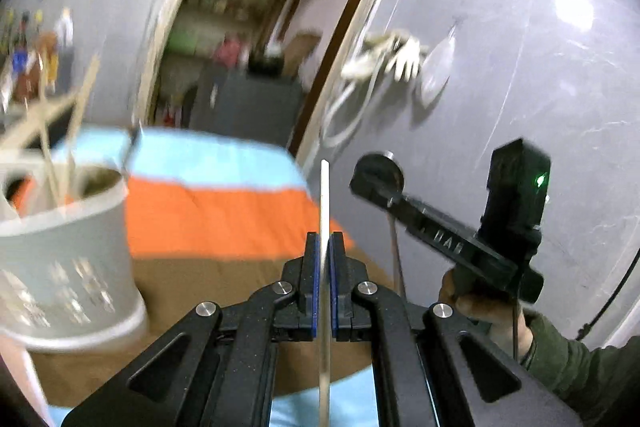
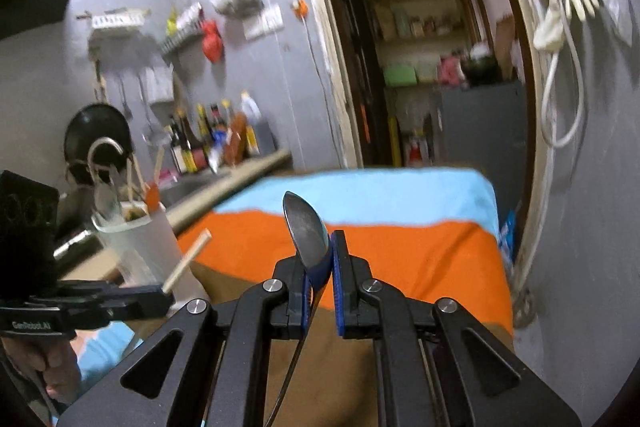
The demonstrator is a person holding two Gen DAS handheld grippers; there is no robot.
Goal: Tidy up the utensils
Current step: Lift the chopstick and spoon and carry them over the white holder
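Pale wood: your left gripper (image 1: 325, 247) is clamped on a chopstick (image 1: 324, 211) held upright, above the striped cloth (image 1: 224, 203). Your right gripper (image 2: 323, 251) pinches a metal spoon (image 2: 306, 227), bowl up, over the same cloth. The grey holder (image 1: 76, 239) with more chopsticks stands near the cloth's left edge.

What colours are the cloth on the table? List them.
The cloth has a light blue band, then orange, then brown nearest the camera. The right wrist view shows it best.

Glossy metal spoon (image 2: 306, 229); pale wooden chopstick (image 1: 325, 211); matt plastic holder (image 1: 68, 259).
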